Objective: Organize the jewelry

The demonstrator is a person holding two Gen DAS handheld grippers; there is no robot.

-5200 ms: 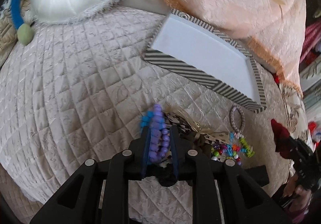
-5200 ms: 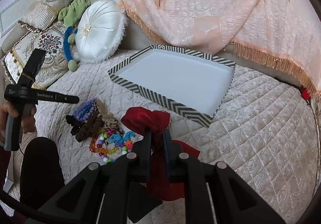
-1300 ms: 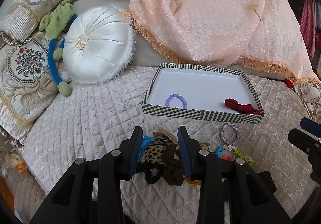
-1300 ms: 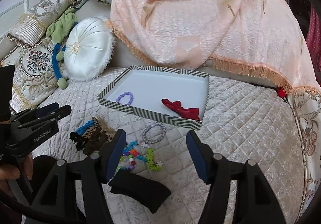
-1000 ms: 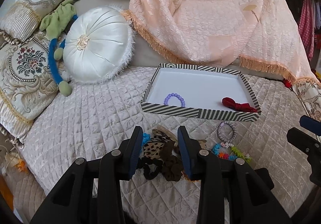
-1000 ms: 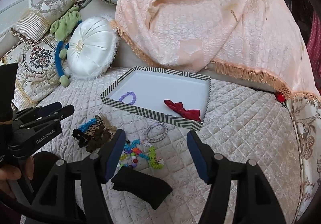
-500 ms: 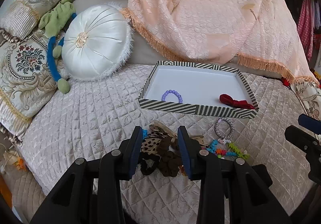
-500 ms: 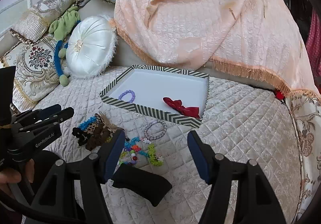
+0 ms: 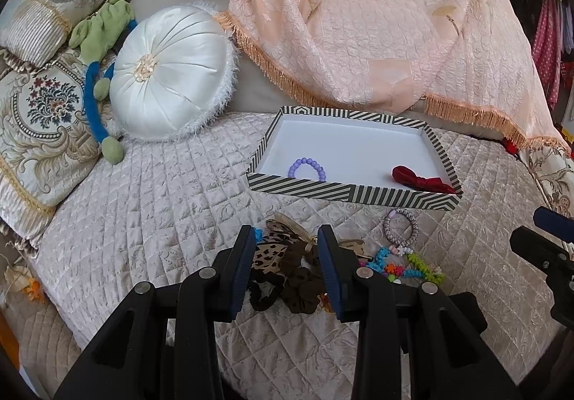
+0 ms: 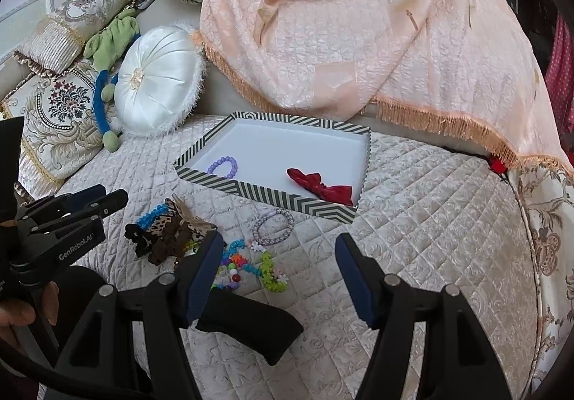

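Note:
A striped tray lies on the quilted bed and holds a purple bead bracelet and a red bow. In front of it lies a pile: leopard and brown scrunchies, a silver bracelet and colourful bead strings. My left gripper is open and empty, just above the scrunchies. My right gripper is wide open and empty, above the bead strings.
A round white cushion, patterned pillows and a green and blue plush stand at the back left. A peach fringed throw drapes behind the tray. A black object lies under the right gripper.
Earlier the left gripper held the purple bracelet and the right the red bow; both now lie in the tray. Over the last second both open grippers barely shifted.

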